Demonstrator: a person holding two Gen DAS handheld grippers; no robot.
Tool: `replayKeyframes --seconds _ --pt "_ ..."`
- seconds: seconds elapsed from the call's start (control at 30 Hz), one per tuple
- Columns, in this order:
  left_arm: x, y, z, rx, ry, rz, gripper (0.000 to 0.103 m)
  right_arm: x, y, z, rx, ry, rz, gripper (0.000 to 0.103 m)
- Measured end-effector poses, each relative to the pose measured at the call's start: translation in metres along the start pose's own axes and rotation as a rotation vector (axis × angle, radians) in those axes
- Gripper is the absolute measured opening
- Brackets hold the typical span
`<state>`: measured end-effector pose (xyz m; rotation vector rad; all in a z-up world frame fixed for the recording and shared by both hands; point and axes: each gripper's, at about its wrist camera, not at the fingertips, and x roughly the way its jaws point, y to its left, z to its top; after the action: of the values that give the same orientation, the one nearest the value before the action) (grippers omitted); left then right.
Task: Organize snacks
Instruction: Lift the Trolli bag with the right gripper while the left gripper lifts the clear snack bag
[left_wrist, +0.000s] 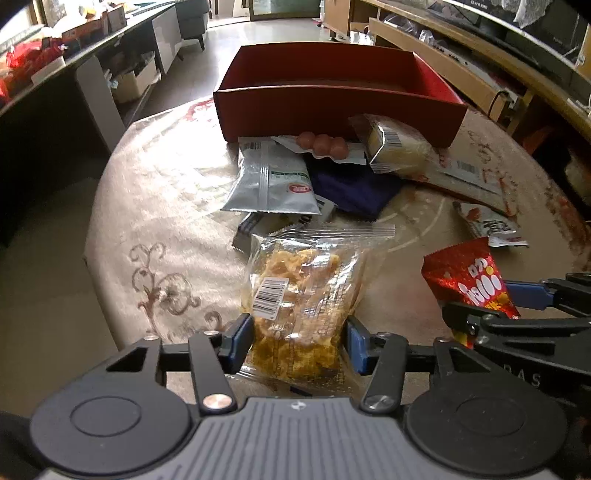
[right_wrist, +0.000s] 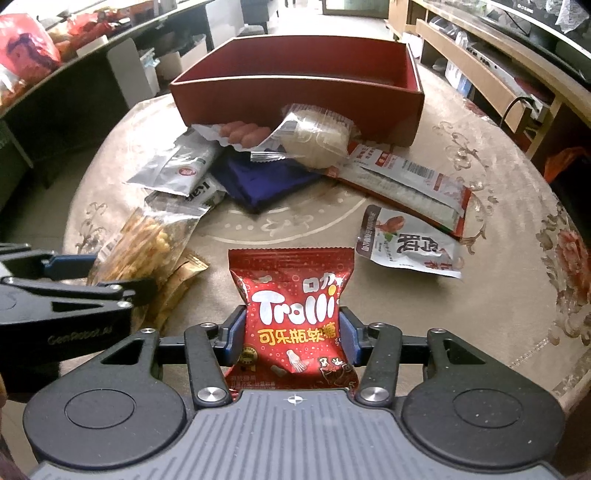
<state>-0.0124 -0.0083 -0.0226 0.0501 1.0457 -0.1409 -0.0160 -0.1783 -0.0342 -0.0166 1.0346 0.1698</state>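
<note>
My left tongs (left_wrist: 300, 341) sit at the near edge of the table (left_wrist: 155, 206), closed on the crisp bag (left_wrist: 301, 295). My right tongs (right_wrist: 293, 334) are just beside them, toward the right edge, gripping the Trolli bag (right_wrist: 293, 314). The box (right_wrist: 295, 85) stands at the far edge. Against its near wall lies a heap: the sausage pack (right_wrist: 243, 134) and the bun (right_wrist: 321, 136) on top, the foil bag (right_wrist: 177, 166) toward the left edge, the cloth (right_wrist: 266, 177) underneath. The long pack (right_wrist: 402, 184) runs from the heap toward the right edge. The drumstick pouch (right_wrist: 406, 243) lies nearer me, apart from the long pack.
</note>
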Motion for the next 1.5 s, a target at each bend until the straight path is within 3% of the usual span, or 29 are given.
replayKeyframes --seconds 0.63,0.73,0.8,0.87,0.93,1.0,1.3,1.5 --pt "-0.014 -0.003 0.003 -0.017 -0.031 -0.058 0.039 -0.016 -0.005 0.002 0.016 -0.050 0.019 0.059" --pt "-0.005 -0.004 0.004 -0.028 -0.009 -0.044 0.048 -0.014 -0.005 0.001 0.017 -0.042 0.016 0.059" --pt "0.001 -0.002 0.008 -0.040 0.006 -0.040 0.069 -0.012 -0.004 0.001 0.015 -0.035 0.016 0.059" --pt "0.008 0.001 0.010 -0.061 0.019 -0.025 0.081 -0.011 -0.004 0.001 0.013 -0.030 0.017 0.059" --pt "0.018 0.004 0.008 -0.090 0.049 -0.012 0.082 -0.010 -0.003 0.000 0.013 -0.026 0.020 0.059" --pt "0.026 0.007 0.006 -0.122 0.071 0.003 0.078 -0.010 -0.004 0.000 0.014 -0.024 0.023 0.059" --pt "0.009 0.008 0.005 -0.121 0.018 0.011 0.051 -0.013 -0.003 0.002 0.010 -0.035 0.030 0.059" --pt "0.001 0.009 0.007 -0.120 0.010 -0.026 0.045 -0.015 -0.002 0.003 0.002 -0.041 0.032 0.059"
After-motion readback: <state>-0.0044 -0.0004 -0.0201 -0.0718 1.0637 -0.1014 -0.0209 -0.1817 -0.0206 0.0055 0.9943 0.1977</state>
